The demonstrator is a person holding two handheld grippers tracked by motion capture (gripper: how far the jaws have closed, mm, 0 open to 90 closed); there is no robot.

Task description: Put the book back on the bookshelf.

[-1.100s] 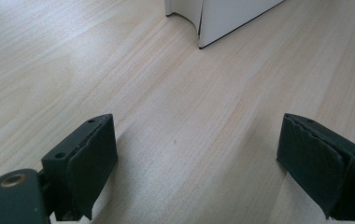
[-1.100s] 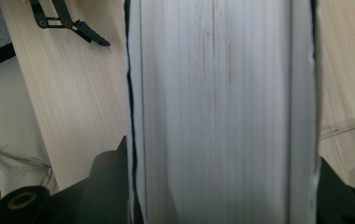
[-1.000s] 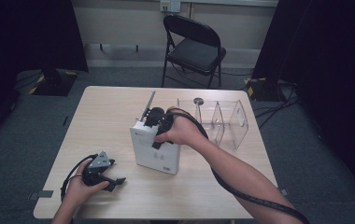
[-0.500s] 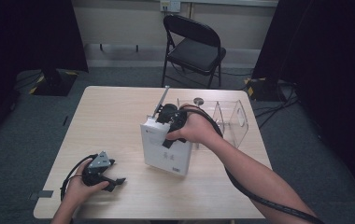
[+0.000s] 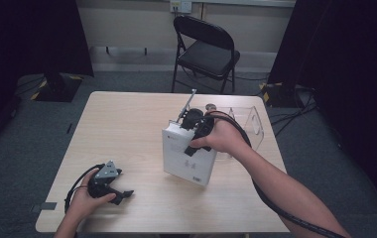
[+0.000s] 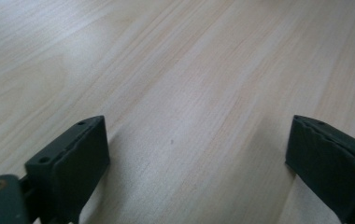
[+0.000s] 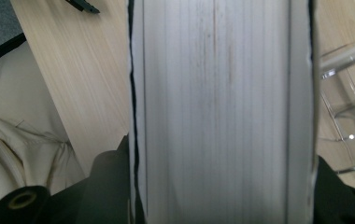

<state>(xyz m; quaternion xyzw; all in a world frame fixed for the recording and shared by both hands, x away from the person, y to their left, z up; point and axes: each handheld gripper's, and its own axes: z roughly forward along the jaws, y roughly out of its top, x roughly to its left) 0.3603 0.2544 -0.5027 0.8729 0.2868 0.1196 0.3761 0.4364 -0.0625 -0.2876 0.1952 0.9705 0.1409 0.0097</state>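
Observation:
A thick white book [image 5: 189,161] hangs tilted over the table's middle, its lower corner at or just above the wood. My right gripper [image 5: 190,141] is shut on its upper end. In the right gripper view the book's page edge [image 7: 217,112] stands between the two black jaws, which press on both covers. My left gripper [image 5: 121,194] rests on the table near the front left corner, held by a hand. Its jaws have just been opening and now stand wide apart, and the left gripper [image 6: 196,149] has only bare wood between them.
A clear plastic divider rack [image 5: 248,124] stands at the table's right edge, just behind the book; the rack [image 7: 348,116] lies right of it in the right gripper view. A black folding chair [image 5: 206,49] is beyond the wooden table [image 5: 127,124]. Dark curtains flank the room.
My right gripper has carried the book to the right and a little up, closer to the clear rack, and tipped it further. The left hand has stayed in place.

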